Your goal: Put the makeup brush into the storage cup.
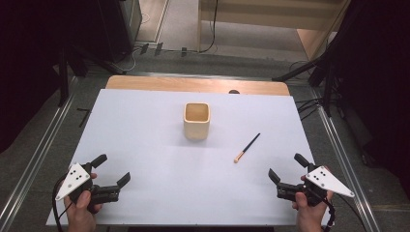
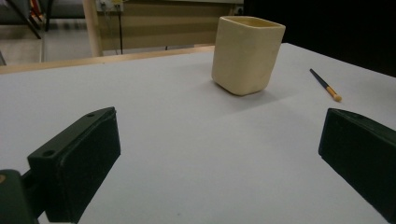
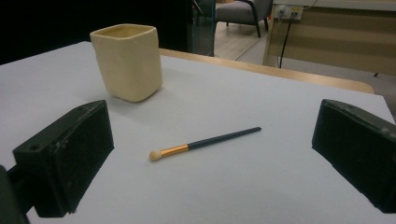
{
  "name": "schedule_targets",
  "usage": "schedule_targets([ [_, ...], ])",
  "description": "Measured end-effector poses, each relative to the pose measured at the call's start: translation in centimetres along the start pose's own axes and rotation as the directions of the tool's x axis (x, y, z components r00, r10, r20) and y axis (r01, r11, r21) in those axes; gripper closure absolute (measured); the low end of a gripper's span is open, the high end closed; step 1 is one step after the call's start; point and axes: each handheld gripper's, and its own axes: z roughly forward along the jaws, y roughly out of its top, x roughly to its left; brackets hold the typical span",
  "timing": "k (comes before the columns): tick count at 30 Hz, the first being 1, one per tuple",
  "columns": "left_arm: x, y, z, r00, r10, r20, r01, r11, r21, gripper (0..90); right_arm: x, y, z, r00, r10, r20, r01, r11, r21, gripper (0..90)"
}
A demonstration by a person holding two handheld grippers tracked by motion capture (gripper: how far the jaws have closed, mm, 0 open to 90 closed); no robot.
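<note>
A cream square cup stands upright near the middle of the white table sheet. To its right a small brush with a dark handle and a pale tip lies flat. At the near left corner my left gripper rests open, with nothing between its jaws. My right gripper is open at the near right corner, also with nothing held. The left gripper view has the cup ahead and the brush at the right. From the right gripper view the brush lies just ahead, and the cup stands beyond it to the left.
The table's wooden far edge shows past the white sheet. Metal rails run along both sides on the floor. Cables and dark stands crowd the floor behind the table.
</note>
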Motion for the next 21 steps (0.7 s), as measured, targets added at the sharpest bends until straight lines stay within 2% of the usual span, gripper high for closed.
schedule_targets([
  [10,0.1,0.0,-0.1,1.0000,-0.004,-0.001,0.004,1.0000,-0.002,0.0,-0.4,1.7,1.4,1.0000,0.004,0.008,-0.004,1.000,0.028,0.0],
  [21,0.1,0.0,-0.1,1.0000,-0.005,-0.001,0.005,1.0000,-0.004,0.0,0.0,3.4,3.5,0.9998,-0.018,-0.006,0.019,0.998,0.056,0.0],
])
